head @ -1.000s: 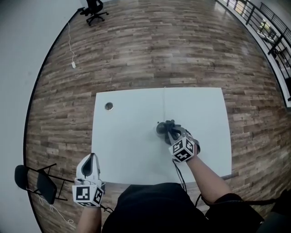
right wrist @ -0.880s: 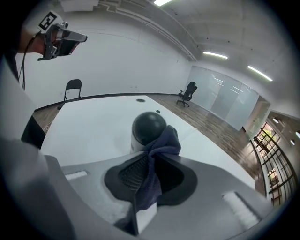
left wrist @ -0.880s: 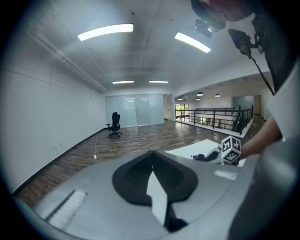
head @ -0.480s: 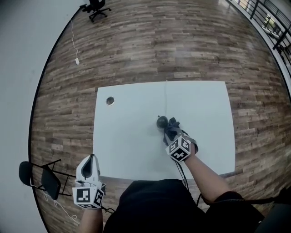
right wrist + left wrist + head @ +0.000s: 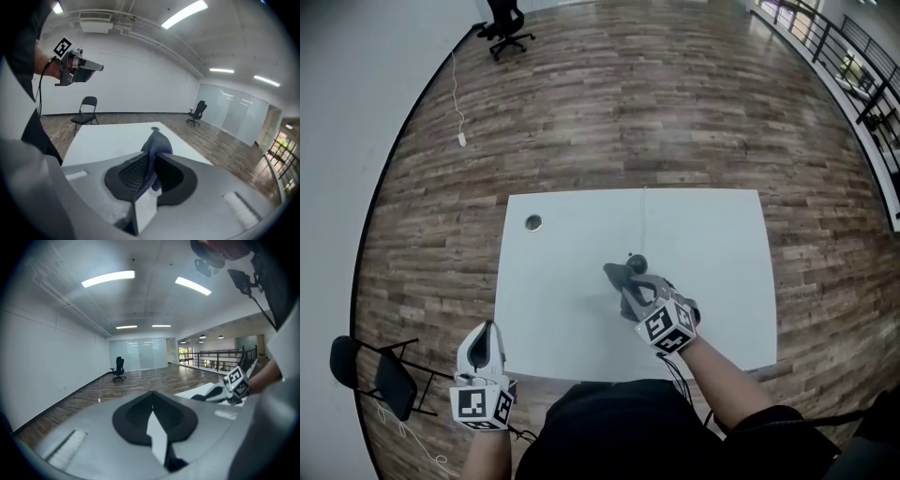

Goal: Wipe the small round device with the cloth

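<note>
The small round device (image 5: 637, 264) is a dark disc near the middle of the white table (image 5: 562, 291), with a thin cable (image 5: 644, 214) running away from it. My right gripper (image 5: 635, 291) is shut on a grey cloth (image 5: 619, 277), which hangs just left of the device and above the table. In the right gripper view the cloth (image 5: 157, 140) sticks out from between the jaws of the right gripper (image 5: 151, 157). My left gripper (image 5: 491, 326) stays off the table's front left edge. Its jaws meet with nothing in them in the left gripper view (image 5: 152, 401).
A round cable hole (image 5: 533, 222) sits in the table's far left part. A folding chair (image 5: 380, 375) stands on the wooden floor left of me, and an office chair (image 5: 508, 21) is far off. The railing (image 5: 862, 66) runs along the far right.
My right gripper has lifted the cloth off the device and carried it left and towards me, so the device now lies uncovered. The left gripper has stayed put.
</note>
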Motion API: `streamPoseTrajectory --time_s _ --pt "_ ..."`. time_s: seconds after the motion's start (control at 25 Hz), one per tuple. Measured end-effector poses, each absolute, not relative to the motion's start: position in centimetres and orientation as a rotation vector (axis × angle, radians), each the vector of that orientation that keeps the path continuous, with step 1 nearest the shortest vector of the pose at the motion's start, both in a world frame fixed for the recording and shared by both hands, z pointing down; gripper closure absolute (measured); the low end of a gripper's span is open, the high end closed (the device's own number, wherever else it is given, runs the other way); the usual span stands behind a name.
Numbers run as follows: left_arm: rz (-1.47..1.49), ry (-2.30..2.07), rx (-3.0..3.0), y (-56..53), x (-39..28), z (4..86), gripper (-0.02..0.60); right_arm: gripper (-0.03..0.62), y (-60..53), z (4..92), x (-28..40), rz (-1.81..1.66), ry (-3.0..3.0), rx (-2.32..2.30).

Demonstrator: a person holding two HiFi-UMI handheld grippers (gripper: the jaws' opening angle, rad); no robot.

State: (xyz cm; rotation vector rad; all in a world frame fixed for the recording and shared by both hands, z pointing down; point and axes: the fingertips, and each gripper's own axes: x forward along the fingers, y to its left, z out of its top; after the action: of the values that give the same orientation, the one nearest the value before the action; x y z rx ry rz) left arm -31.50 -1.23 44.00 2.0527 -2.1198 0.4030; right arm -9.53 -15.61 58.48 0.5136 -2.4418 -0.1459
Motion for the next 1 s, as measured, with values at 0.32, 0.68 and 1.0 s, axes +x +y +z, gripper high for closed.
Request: streamPoseTrajectory --time_s 0.32,0.68,1.0 --pt "0.293 -2.150 2.030 -1.4 -32.8 44.4 0.574 0.545 -22.9 55.9 -5.9 -0.437 -2.165 0.729" --pt "0.311 -2.186 1.940 0.6 -35.7 45.1 0.574 0.545 -22.6 60.8 -6.7 -0.433 -2.046 0.714" --pt "0.293 -2.189 1.928 1.2 -35.5 45.4 0.574 0.544 -20.6 62.0 -8.1 -0.426 -2.062 0.609"
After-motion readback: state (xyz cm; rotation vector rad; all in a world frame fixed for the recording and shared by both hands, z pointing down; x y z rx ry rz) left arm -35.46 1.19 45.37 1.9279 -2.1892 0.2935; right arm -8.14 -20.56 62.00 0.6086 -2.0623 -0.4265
